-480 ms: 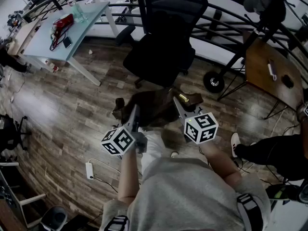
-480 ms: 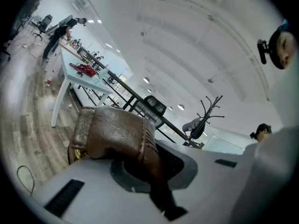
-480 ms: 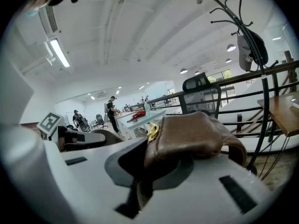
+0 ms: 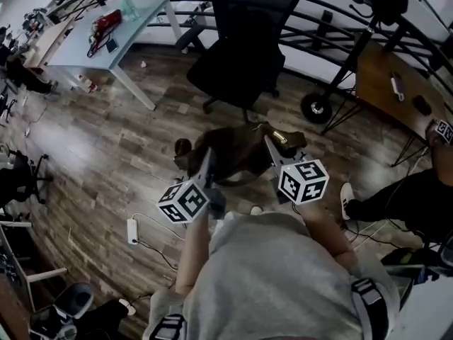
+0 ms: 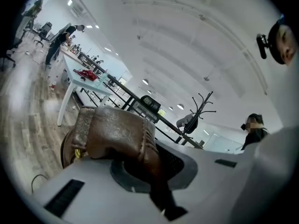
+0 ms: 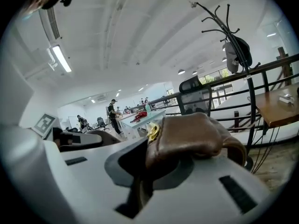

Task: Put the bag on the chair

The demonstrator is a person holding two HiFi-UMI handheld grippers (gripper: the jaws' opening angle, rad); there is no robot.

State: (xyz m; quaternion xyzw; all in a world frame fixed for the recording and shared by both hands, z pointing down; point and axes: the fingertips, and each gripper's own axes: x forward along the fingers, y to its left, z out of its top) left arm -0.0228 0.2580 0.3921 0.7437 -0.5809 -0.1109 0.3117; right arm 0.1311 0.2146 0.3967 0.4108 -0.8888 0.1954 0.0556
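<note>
A brown leather bag [image 4: 237, 153] hangs above the wooden floor between my two grippers, just short of the black office chair [image 4: 244, 44]. My left gripper [image 4: 206, 161] is shut on the bag's left end, where brown leather [image 5: 117, 134] folds out between the jaws. On the bag's right end my right gripper [image 4: 272, 146] is shut too, with leather and a gold clasp [image 6: 153, 130] showing at its jaws. The chair's mesh back [image 6: 195, 97] shows beyond the bag in the right gripper view.
A light blue table [image 4: 106, 30] with a red item stands at the back left. A black railing [image 4: 340, 37] runs behind the chair, a wooden desk [image 4: 396, 91] at the right. A power strip [image 4: 132, 230] lies on the floor. A person's leg and shoe [image 4: 368, 204] are at right.
Both grippers and the bag have shifted slightly forward and to the right, a little closer to the chair. The grips look the same.
</note>
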